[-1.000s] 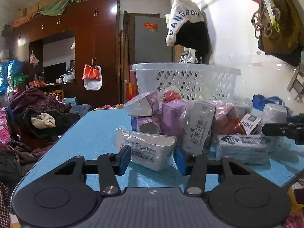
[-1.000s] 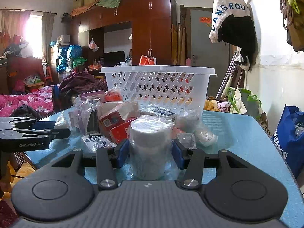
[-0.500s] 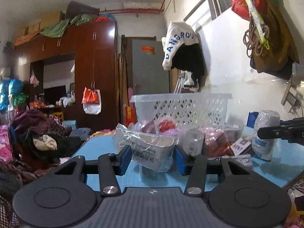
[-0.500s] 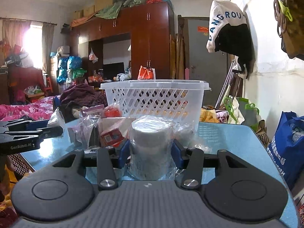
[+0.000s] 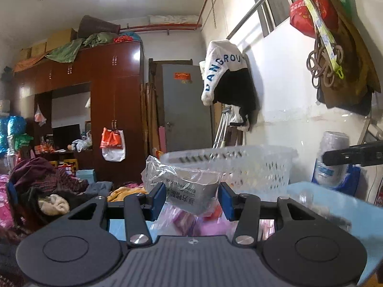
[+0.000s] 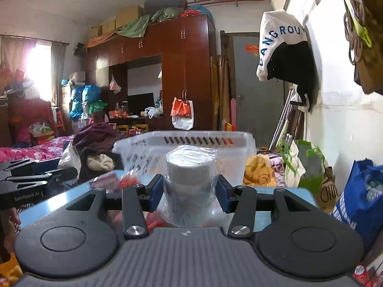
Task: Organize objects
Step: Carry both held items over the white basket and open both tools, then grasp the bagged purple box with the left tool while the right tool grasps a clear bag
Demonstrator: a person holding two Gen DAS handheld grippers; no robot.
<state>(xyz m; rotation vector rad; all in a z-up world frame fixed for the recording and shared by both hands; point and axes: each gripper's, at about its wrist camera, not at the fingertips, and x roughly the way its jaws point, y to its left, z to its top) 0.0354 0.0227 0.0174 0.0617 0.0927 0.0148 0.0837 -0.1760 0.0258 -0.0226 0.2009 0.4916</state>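
I see the white basket standing directly ahead of both grippers, its open top unobstructed. Loose packets crowd the blue table before the basket's near wall. The table's right edge is bare. On my left, the left gripper blocks sideways passage

glossy clear film over grey printed box | crinkled clear wrap on white cylindrical tub | white perforated plastic basket | smooth glossy blue tabletop
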